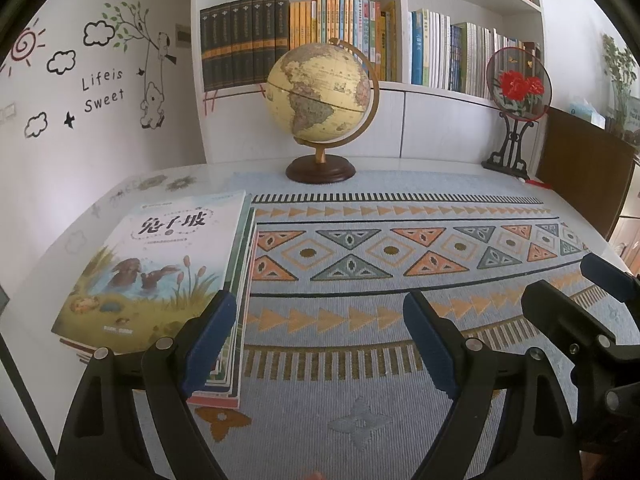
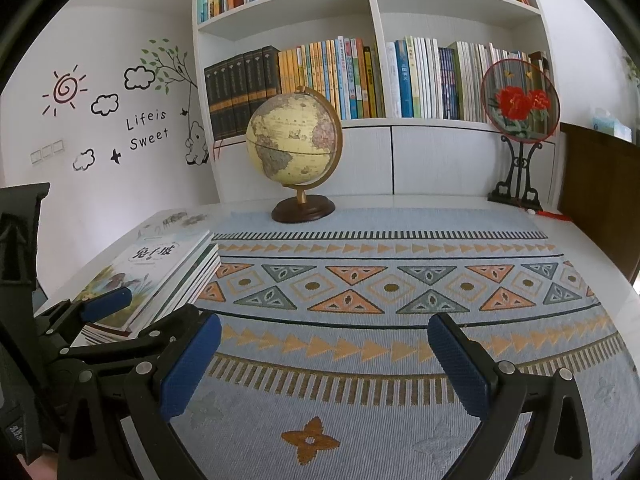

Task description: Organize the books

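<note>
A stack of thin picture books (image 1: 160,264) lies flat at the table's left, topped by a white cover with rabbits in a pond. The same stack (image 2: 160,276) shows in the right wrist view. My left gripper (image 1: 320,340) is open over the mat with nothing between its blue pads. Its left finger (image 1: 212,336) overlaps the stack's near right corner, and I cannot tell whether it touches. My right gripper (image 2: 326,360) is open over the mat, with nothing between its fingers. It stands just right of the left gripper (image 2: 140,312).
A patterned woven mat (image 1: 360,264) covers the white table. A globe (image 1: 320,88) on a wooden base stands at the back middle. A round red-flower fan on a black stand (image 1: 518,80) is at the back right. Behind is a white bookshelf (image 2: 372,12) full of upright books.
</note>
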The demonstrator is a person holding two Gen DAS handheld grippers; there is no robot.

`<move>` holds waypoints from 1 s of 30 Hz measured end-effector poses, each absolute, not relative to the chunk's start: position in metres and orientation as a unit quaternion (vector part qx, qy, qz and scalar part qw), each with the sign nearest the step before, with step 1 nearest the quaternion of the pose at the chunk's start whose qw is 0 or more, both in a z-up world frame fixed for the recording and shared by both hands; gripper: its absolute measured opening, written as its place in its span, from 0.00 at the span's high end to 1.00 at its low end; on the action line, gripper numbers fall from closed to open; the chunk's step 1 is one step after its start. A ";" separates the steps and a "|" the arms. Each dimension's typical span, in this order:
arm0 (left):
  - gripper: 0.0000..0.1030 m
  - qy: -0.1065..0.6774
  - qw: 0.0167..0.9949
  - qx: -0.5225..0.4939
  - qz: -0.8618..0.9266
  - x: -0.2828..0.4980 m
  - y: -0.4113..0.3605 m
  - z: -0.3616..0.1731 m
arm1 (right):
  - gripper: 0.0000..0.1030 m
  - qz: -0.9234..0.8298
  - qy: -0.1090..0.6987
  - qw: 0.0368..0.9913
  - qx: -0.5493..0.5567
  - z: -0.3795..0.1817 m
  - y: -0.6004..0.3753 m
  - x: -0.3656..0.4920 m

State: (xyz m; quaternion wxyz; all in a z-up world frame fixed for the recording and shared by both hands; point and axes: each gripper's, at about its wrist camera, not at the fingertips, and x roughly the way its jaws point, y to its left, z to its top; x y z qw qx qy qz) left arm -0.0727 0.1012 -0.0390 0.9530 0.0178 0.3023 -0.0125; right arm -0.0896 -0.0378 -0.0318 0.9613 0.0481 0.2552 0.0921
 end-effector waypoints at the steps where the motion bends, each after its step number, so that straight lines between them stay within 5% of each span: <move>1: 0.18 0.303 0.953 0.017 -0.012 -0.073 0.101 -0.039 | 0.00 0.092 0.255 0.961 0.048 -0.032 -0.038 -0.090; 30: 0.18 0.296 0.955 0.016 -0.006 -0.074 0.101 -0.041 | 0.00 0.091 0.267 0.958 0.050 -0.038 -0.038 -0.085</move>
